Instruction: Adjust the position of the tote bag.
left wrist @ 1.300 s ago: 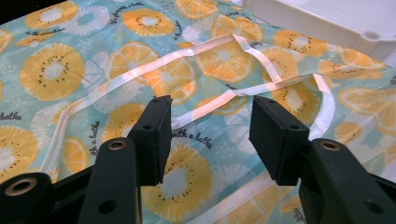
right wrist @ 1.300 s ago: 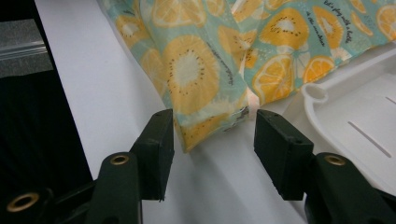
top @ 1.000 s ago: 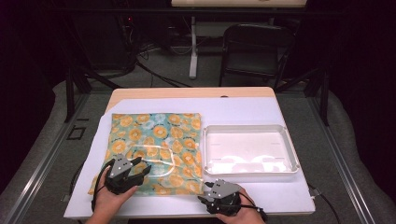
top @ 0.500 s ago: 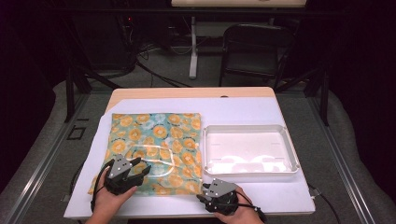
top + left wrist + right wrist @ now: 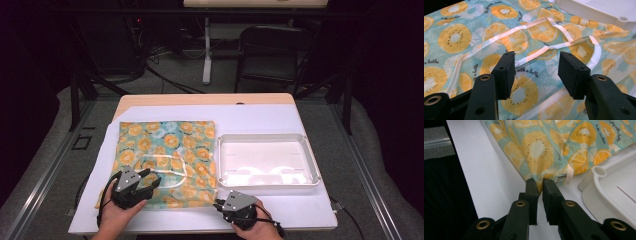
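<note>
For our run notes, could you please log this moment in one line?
right claw: just closed, pinching cloth corner | left claw: open over cloth | tray: empty

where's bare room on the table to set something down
Free: the white tray, nothing in it; the white strip behind the patterned cloth and tray; the near right corner. Crowded: the near edge, where both grippers work the cloth.

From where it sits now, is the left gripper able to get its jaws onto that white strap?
Probably yes. The left gripper stands open just above the fruit-print cloth, and the white strap lies on top of the cloth right ahead of the jaws with nothing between. The strap lies flat, so pinching it alone may be fiddly.
</note>
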A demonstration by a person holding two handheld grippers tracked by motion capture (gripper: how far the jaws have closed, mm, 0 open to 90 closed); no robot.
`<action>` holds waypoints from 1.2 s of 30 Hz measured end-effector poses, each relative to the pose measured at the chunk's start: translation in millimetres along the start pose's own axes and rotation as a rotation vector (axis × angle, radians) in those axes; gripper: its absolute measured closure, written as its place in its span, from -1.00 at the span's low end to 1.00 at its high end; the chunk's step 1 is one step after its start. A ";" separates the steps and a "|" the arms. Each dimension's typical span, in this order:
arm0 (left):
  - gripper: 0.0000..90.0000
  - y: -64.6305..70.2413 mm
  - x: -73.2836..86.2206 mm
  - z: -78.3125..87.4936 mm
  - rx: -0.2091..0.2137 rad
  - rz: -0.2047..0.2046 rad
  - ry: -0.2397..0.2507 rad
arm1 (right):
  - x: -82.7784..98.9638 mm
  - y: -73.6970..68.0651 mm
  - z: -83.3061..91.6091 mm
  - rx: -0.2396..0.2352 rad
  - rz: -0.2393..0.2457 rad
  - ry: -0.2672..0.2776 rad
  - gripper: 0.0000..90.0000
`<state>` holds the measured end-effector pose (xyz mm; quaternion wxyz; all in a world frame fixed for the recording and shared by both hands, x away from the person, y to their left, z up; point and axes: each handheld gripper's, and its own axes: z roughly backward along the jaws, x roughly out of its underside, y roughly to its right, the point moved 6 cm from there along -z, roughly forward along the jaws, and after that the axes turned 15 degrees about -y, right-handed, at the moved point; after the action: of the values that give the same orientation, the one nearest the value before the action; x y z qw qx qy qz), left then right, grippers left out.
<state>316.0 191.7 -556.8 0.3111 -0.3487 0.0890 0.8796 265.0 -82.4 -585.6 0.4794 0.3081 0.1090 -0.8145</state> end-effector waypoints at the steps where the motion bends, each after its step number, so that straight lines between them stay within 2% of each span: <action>1: 0.05 0.3 0.5 0.8 -0.002 0.003 0.000 | -1.2 0.1 1.6 0.001 -0.003 0.007 0.90; 8: 0.04 3.8 1.9 7.4 -0.014 -0.011 0.020 | -10.4 0.2 8.5 0.008 -0.009 0.042 0.97; 11: 0.04 3.7 5.6 11.0 -0.041 -0.021 0.017 | -14.3 1.3 9.6 0.005 -0.009 0.056 0.98; 20: 0.02 -4.0 14.9 21.8 -0.083 0.018 0.027 | -26.3 8.0 16.9 -0.003 -0.031 0.114 0.99; 26: 0.01 -16.8 25.7 34.7 -0.134 0.080 0.037 | -33.8 9.1 16.3 -0.004 -0.027 0.135 0.99; 27: 0.01 -18.4 27.3 36.6 -0.137 0.098 0.042 | -35.0 9.7 16.3 -0.004 -0.026 0.137 1.00; 29: 0.00 -20.5 29.2 38.7 -0.140 0.107 0.043 | -37.8 10.7 16.0 -0.010 -0.030 0.151 1.00; 36: -0.01 -36.9 47.1 55.5 -0.180 0.203 0.049 | -45.7 15.2 13.8 -0.024 -0.037 0.177 0.99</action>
<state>281.0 264.4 -545.0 0.1856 -0.3857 0.0520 0.9023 288.4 -64.1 -545.2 0.4565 0.3711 0.1661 -0.7914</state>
